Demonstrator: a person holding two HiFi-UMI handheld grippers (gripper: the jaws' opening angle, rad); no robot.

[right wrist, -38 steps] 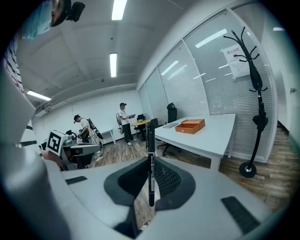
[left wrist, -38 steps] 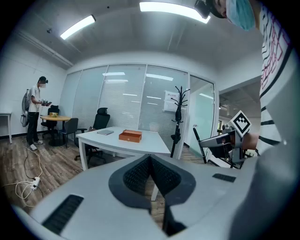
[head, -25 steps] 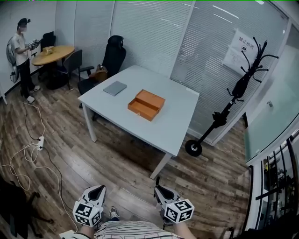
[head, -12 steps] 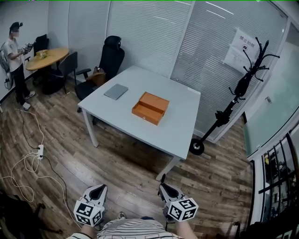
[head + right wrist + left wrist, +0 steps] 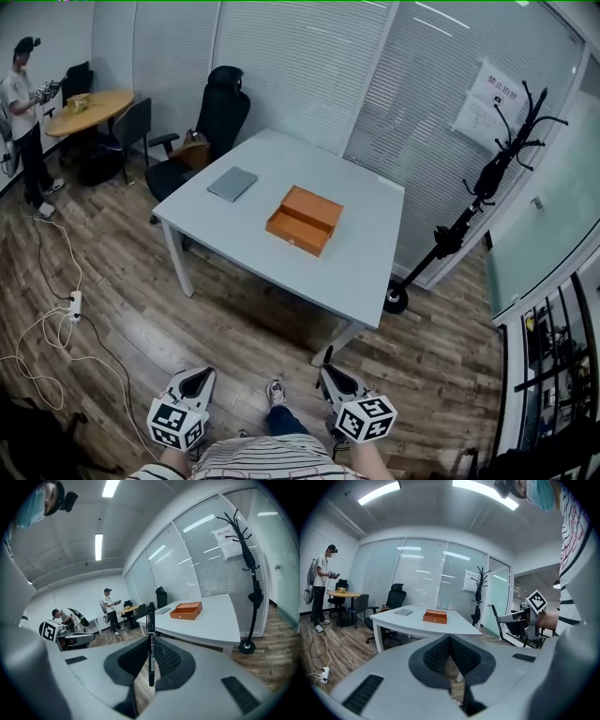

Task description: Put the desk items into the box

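An open orange box lies on the white desk, with a flat grey notebook to its left. Both grippers hang low at the bottom of the head view, well short of the desk. My left gripper is shut with nothing in it; its pads meet in the left gripper view. My right gripper is shut on a black pen that stands upright between the pads. The box and the notebook show far ahead in the right gripper view.
A black office chair stands behind the desk's left end. A black coat rack leans at the right by the glass wall. A person stands at a round wooden table at far left. Cables trail over the wooden floor.
The view has crept forward toward the desk, and a shoe now shows between the grippers. Both grippers keep their places and states. The far person has drifted left in the picture.
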